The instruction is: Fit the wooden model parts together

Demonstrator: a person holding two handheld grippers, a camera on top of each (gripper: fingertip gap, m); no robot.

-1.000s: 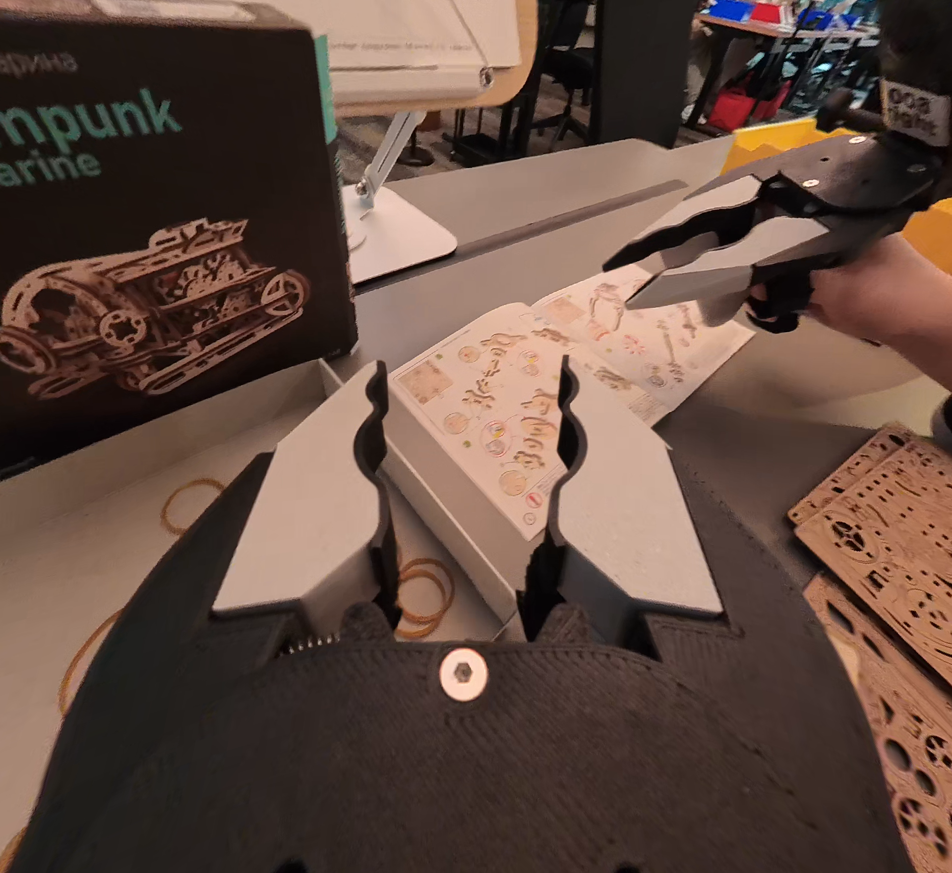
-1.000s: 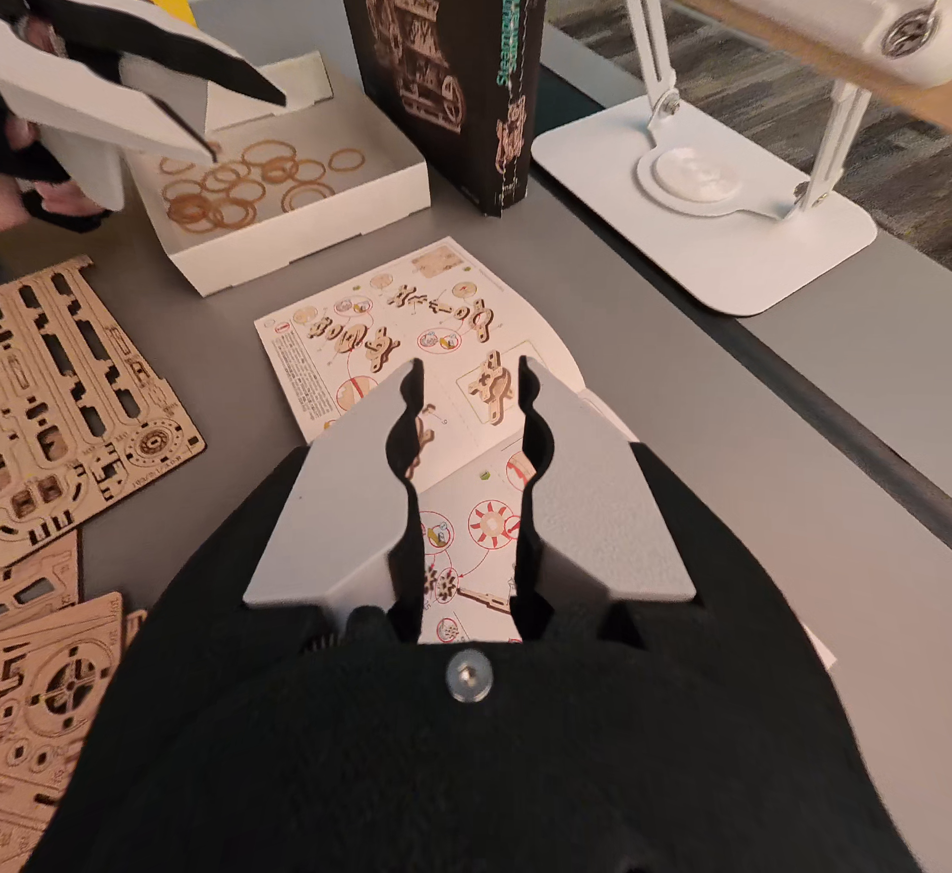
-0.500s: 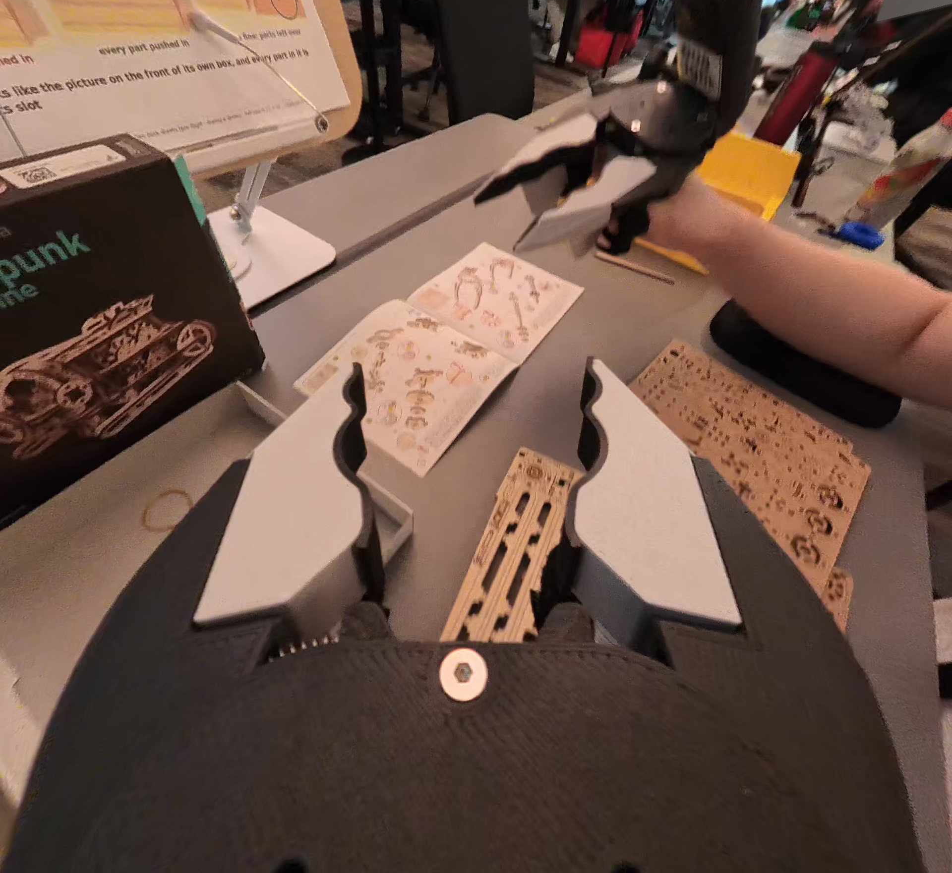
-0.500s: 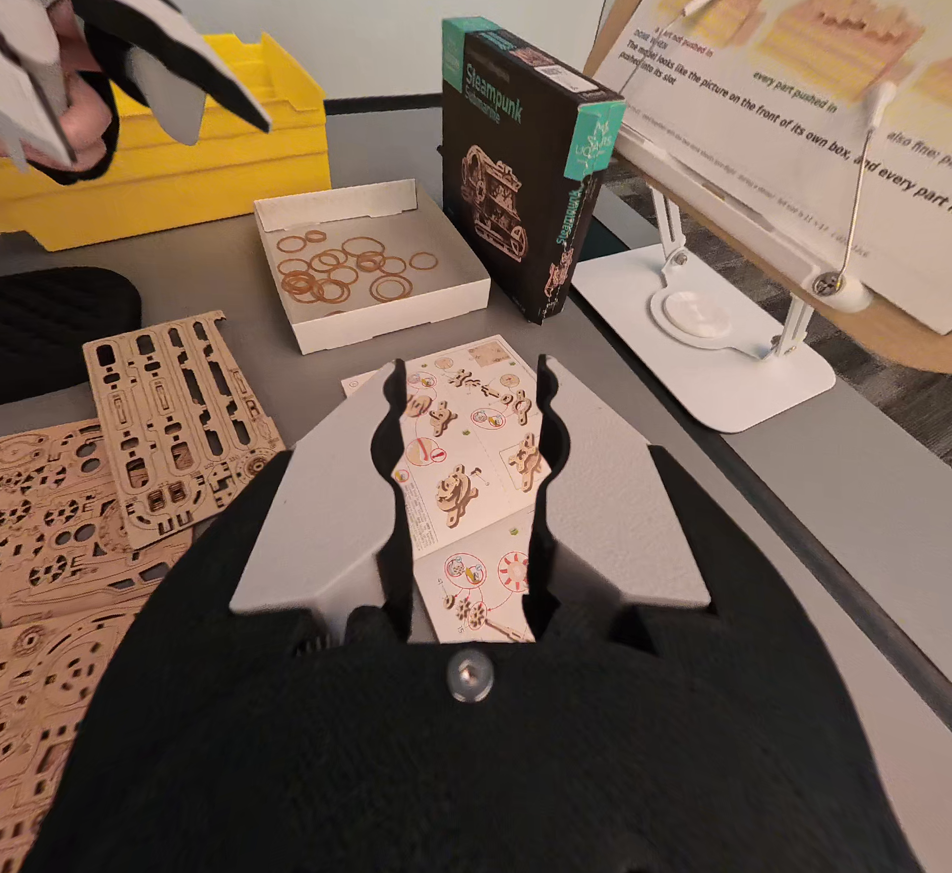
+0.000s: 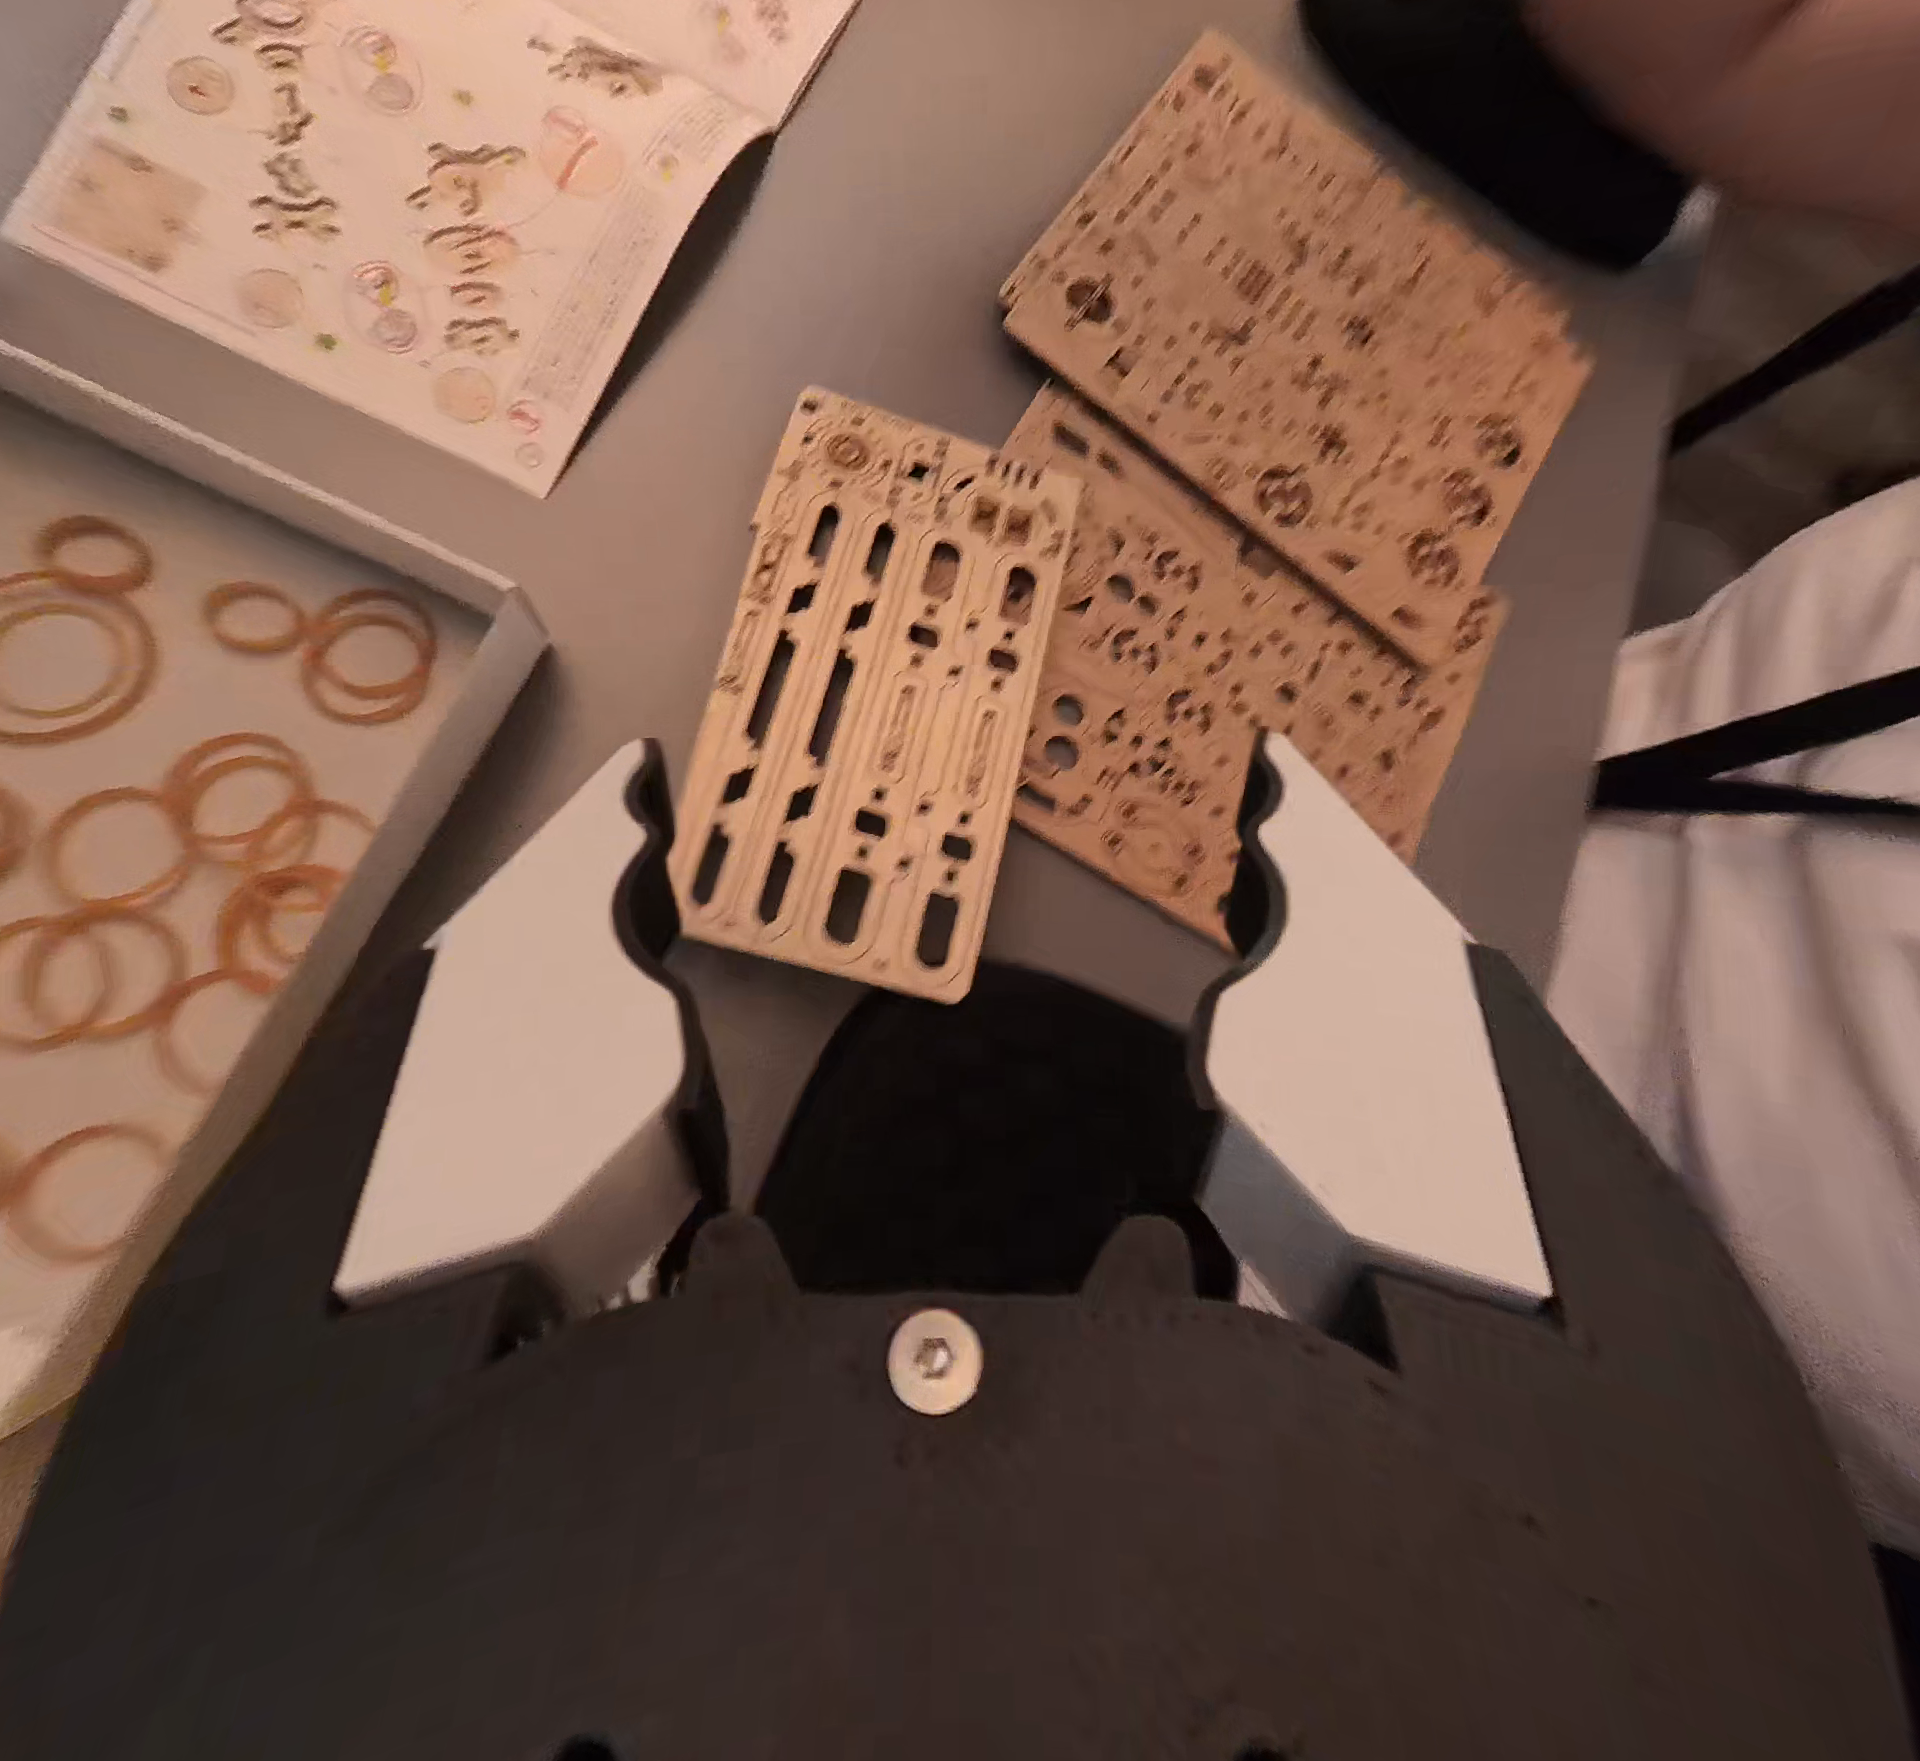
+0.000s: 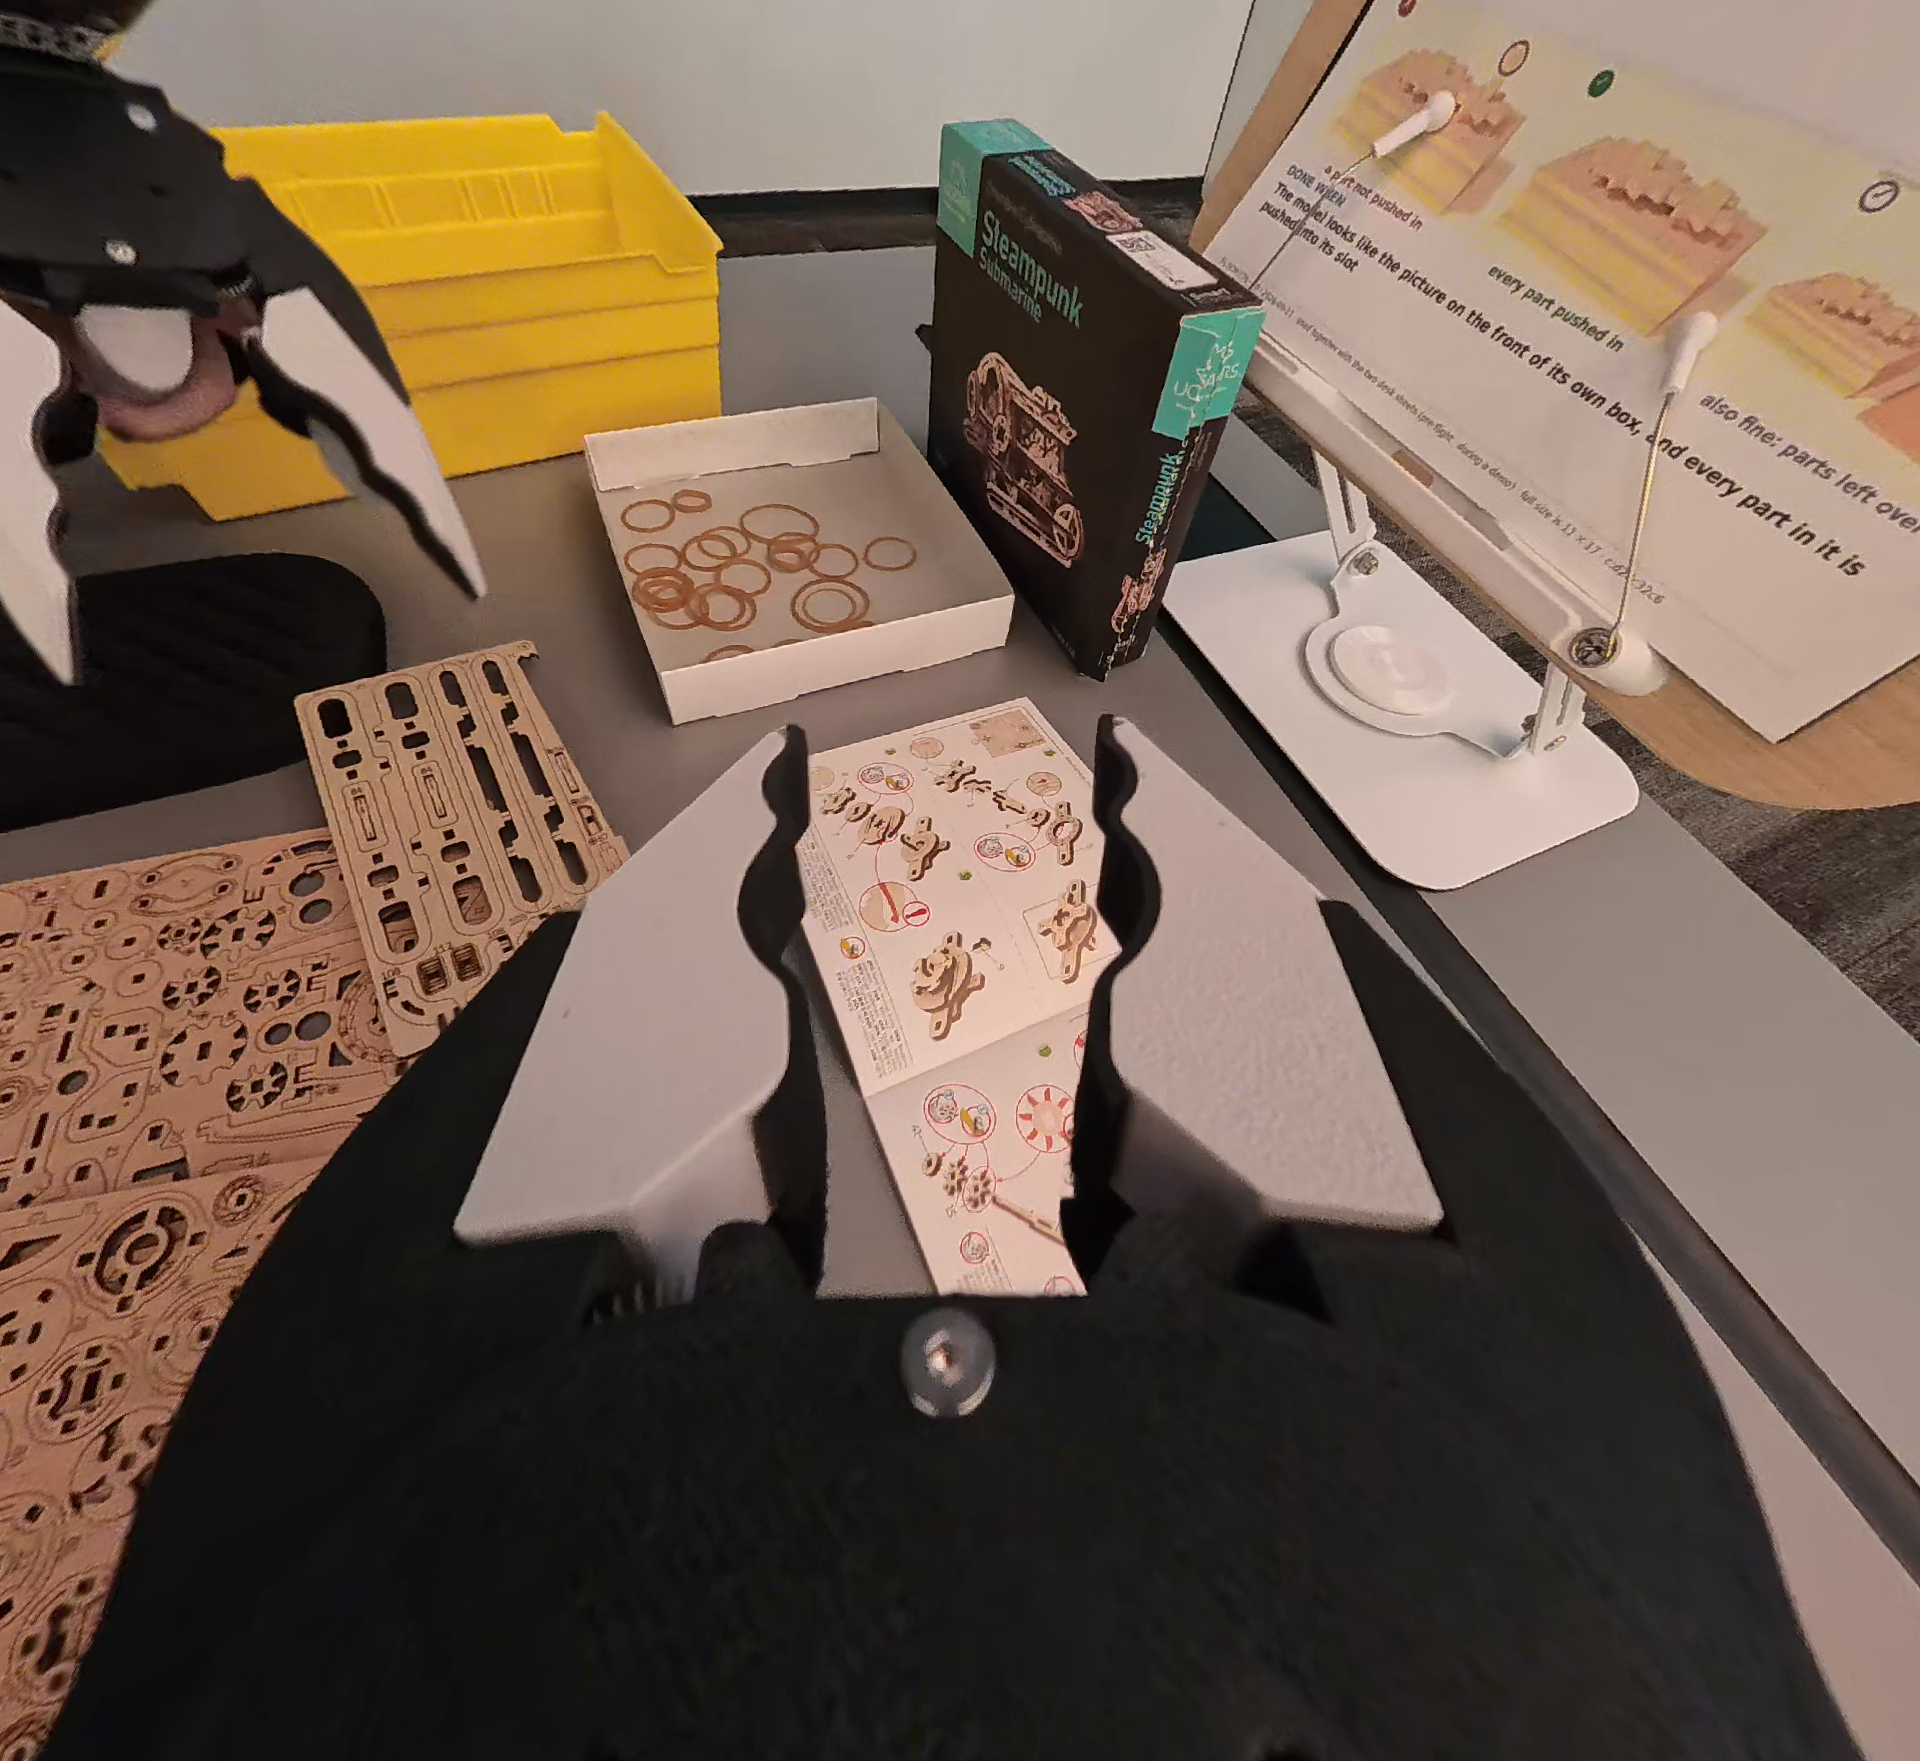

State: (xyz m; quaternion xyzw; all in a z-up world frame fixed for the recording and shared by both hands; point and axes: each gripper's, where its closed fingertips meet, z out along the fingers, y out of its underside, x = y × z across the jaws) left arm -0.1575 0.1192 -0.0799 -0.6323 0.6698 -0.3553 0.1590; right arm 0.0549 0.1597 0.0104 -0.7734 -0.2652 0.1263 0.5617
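left gripper (image 5: pixel 951 838) points down, jaws wide, above slotted wooden sheet (image 5: pixel 883 683).

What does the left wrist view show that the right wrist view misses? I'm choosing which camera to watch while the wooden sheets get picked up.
Only the left wrist view: a top-down look at the narrow slotted sheet between the open left gripper, the stacked far sheets, and a person's white sleeve.

Only the right wrist view: the open right gripper, the yellow bins, the dark kit box and the white stand with its instruction board.

Both: the booklet, the white tray of rubber bands, and the slotted sheet.
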